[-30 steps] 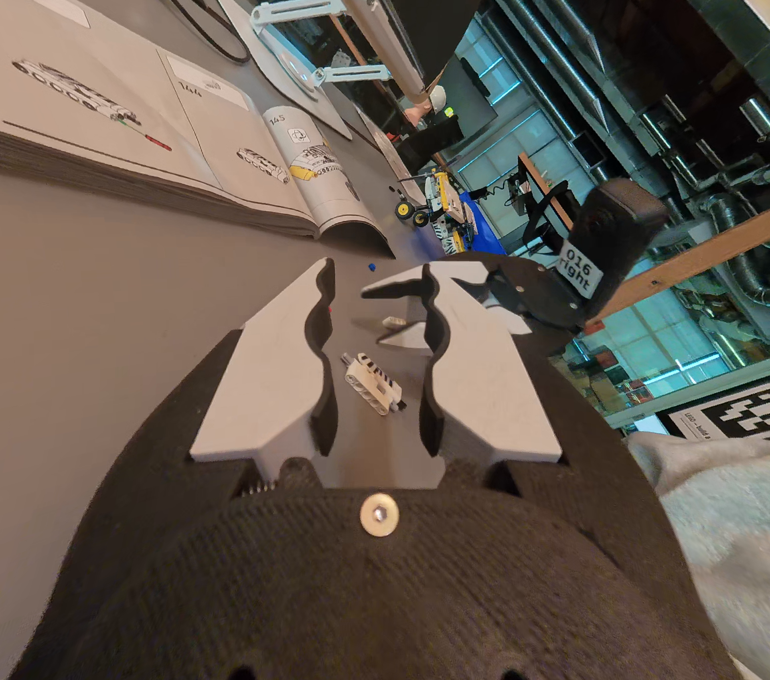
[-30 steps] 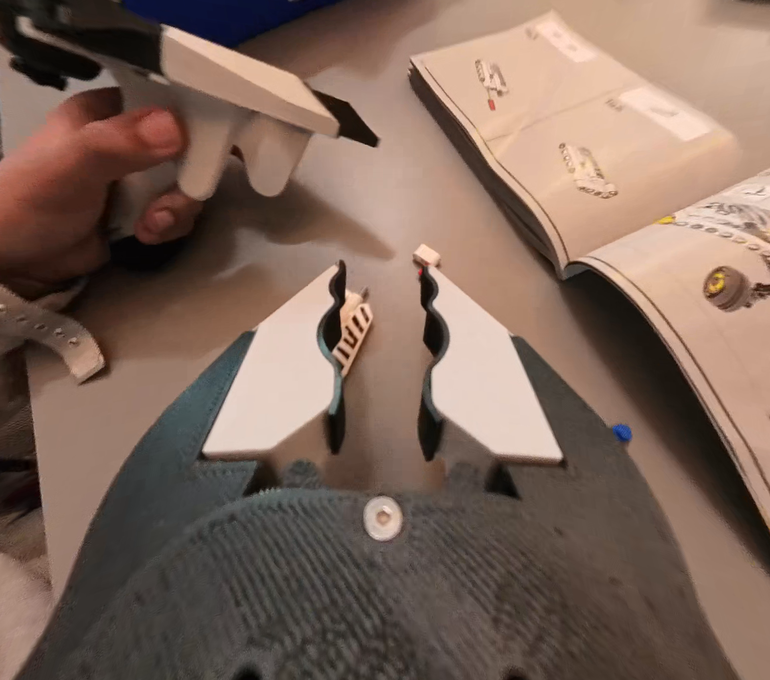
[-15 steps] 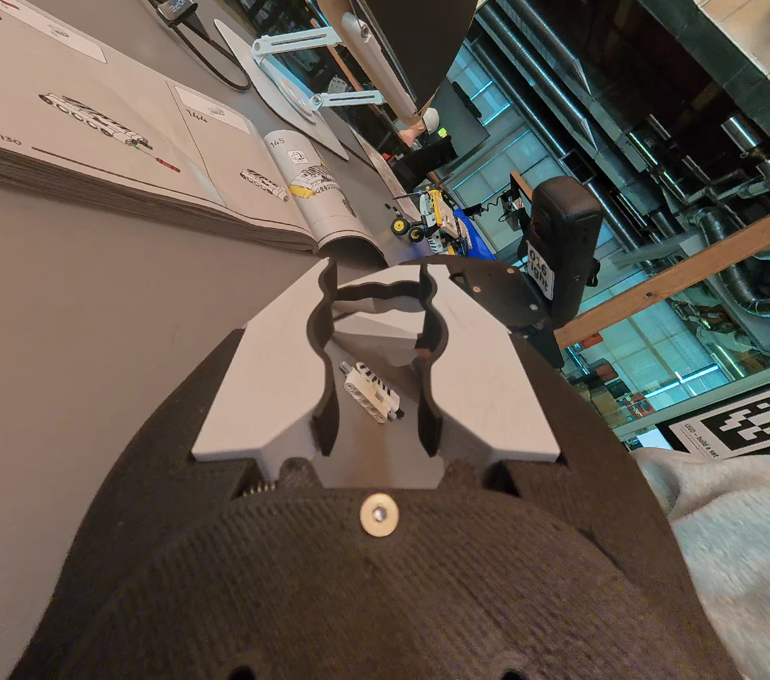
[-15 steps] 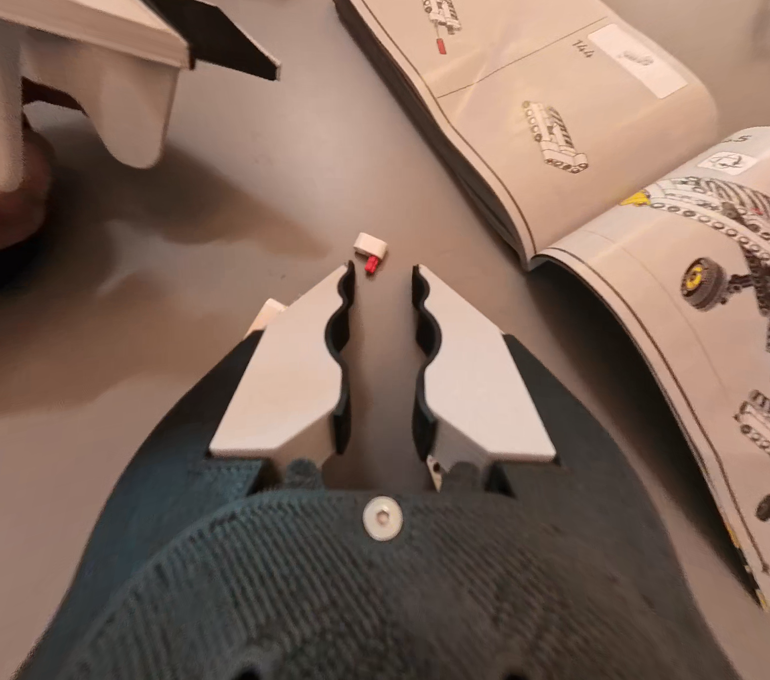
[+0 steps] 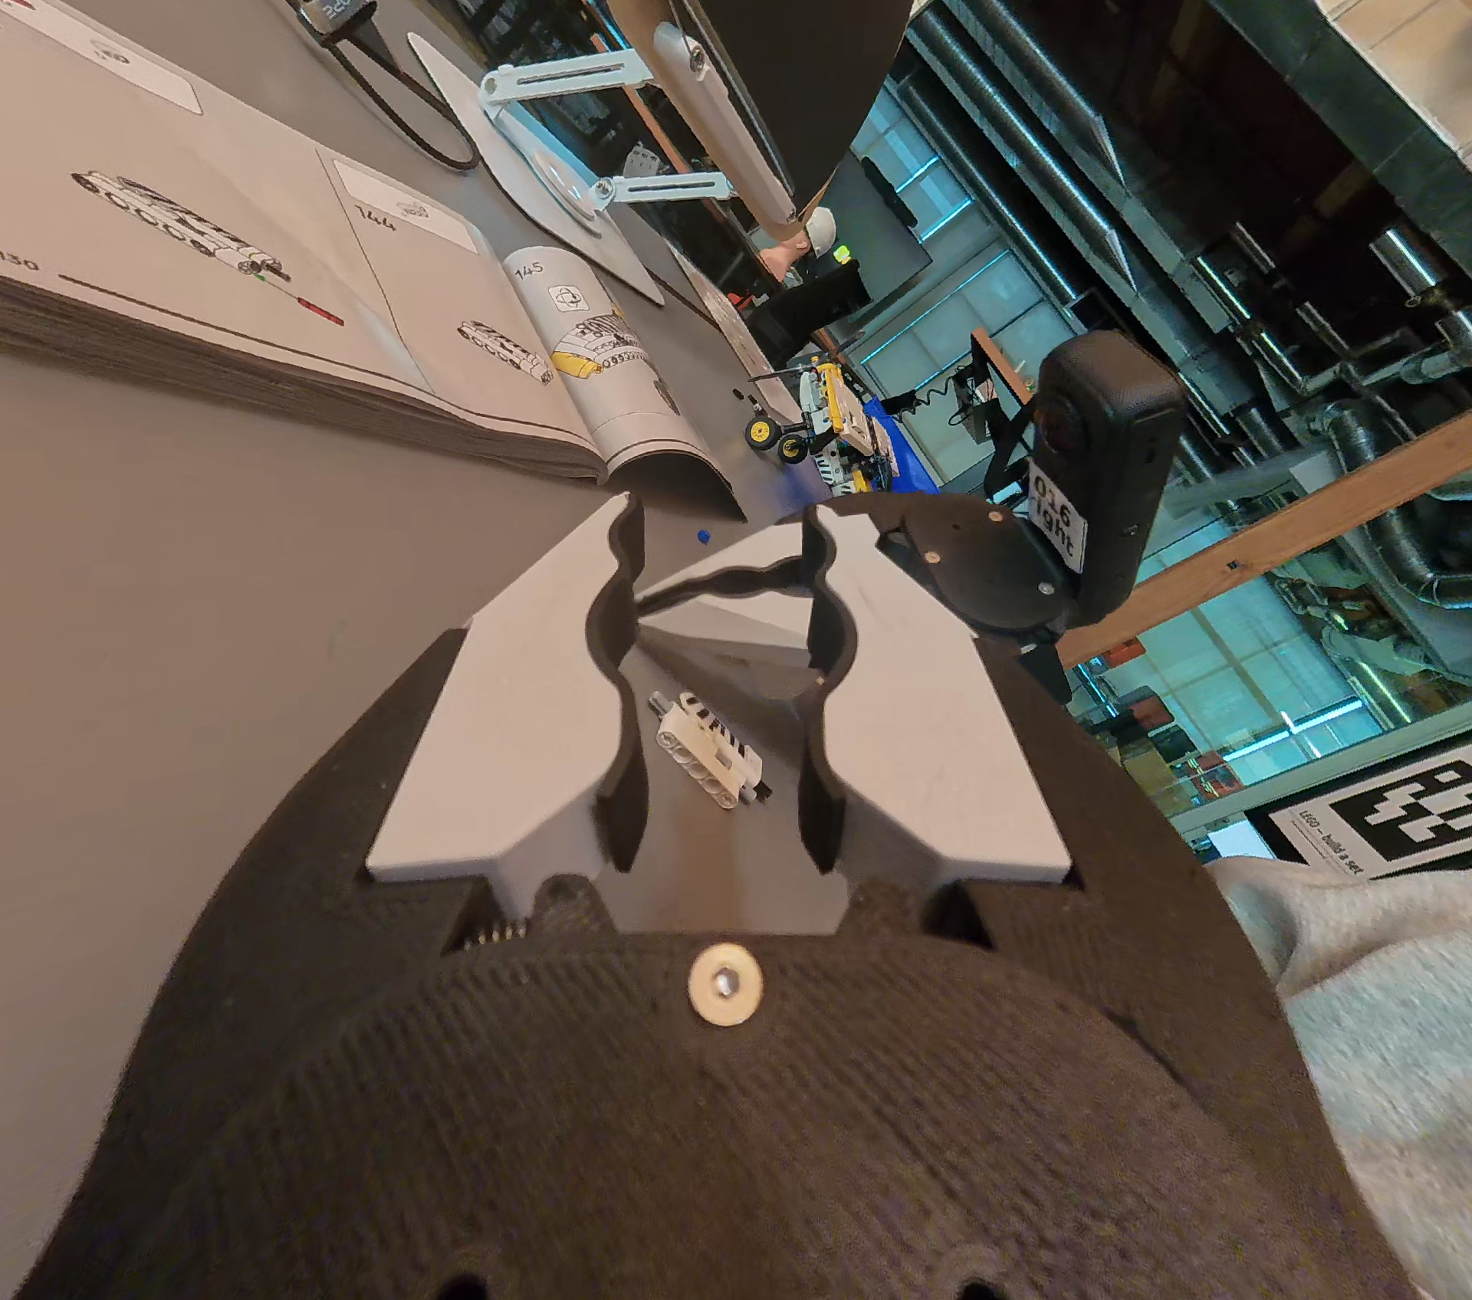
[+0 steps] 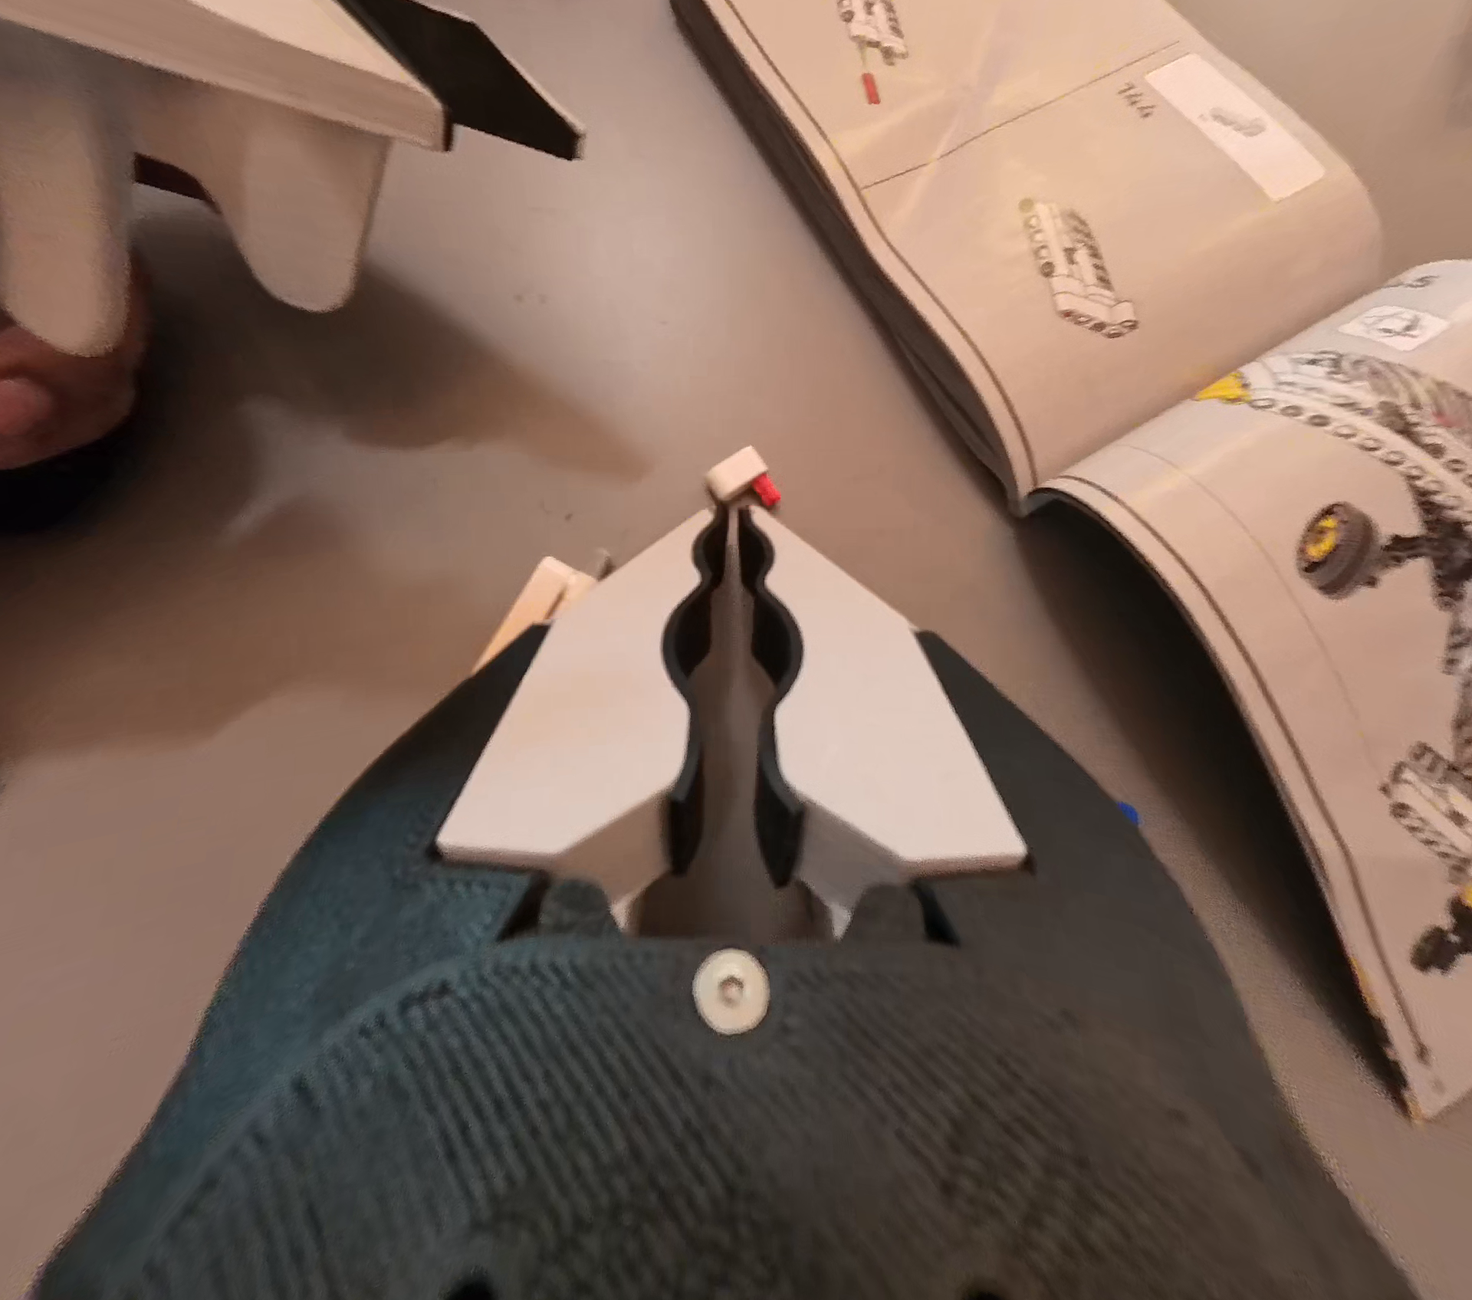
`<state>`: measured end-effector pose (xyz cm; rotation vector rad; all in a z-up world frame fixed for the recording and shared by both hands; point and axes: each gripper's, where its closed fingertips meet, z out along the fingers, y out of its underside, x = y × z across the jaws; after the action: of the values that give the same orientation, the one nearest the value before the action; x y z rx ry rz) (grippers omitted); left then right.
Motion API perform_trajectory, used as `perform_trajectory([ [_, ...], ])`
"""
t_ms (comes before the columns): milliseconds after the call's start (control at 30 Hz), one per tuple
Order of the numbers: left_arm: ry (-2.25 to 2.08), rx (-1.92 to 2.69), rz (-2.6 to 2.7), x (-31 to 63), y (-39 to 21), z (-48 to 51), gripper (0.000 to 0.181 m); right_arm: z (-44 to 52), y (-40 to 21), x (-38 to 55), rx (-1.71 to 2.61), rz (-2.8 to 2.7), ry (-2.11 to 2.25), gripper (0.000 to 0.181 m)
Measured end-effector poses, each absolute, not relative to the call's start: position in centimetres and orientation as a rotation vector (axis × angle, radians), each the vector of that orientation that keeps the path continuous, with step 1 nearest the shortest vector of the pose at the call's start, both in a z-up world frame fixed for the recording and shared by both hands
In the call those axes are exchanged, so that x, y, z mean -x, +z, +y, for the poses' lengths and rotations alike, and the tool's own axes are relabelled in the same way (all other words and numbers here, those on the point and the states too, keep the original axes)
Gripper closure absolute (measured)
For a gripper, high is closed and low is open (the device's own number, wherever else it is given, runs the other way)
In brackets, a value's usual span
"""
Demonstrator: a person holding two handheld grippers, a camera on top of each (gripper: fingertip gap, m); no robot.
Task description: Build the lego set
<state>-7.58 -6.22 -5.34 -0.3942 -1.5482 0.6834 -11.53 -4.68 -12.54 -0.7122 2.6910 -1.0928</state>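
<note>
White-and-red piece (image 6: pixel 741 475) pinched at right gripper (image 6: pixel 734 519) tips.

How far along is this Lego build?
Partly built: a wheeled yellow model stands far back, and the booklet lies open. In hand: the right tongs pinch a small white-and-red piece; a white subassembly lies between the open left tongs. Joining them remains.

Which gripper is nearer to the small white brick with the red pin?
Right. The right gripper has its nearly closed fingertips at the small white brick with the red pin. The left gripper is open around the white striped lego assembly, off to the side.
</note>
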Motion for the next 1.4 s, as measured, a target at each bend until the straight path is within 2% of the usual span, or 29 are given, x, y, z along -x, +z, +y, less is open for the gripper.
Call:
perform_trajectory([
  [267, 0.68, 0.395, -1.548, 7.6, -5.4, -6.2, 0.143, -5.0, -13.0, 10.9, 0.625, 2.633, -1.02, 0.165],
  [733, 0.676, 0.395, -1.548, 7.6, -5.4, -6.2, 0.143, -5.0, -12.9, 11.3, 0.678, 2.671, -1.033, 0.164],
  [900, 0.673, 0.395, -1.547, 7.6, -5.4, -6.1, 0.142, -5.3, -11.4, 11.9, 0.854, 2.667, -1.135, 0.157],
  [1133, 0.669, 0.395, -1.55, 7.7, -5.5, -6.1, 0.143, -6.1, -10.5, 12.4, 0.957, 2.629, -1.113, 0.16],
  [1400, 0.663, 0.396, -1.55, 7.7, -5.6, -6.1, 0.143, -5.5, -11.8, 11.5, 1.416, 2.572, -0.994, 0.148],
])
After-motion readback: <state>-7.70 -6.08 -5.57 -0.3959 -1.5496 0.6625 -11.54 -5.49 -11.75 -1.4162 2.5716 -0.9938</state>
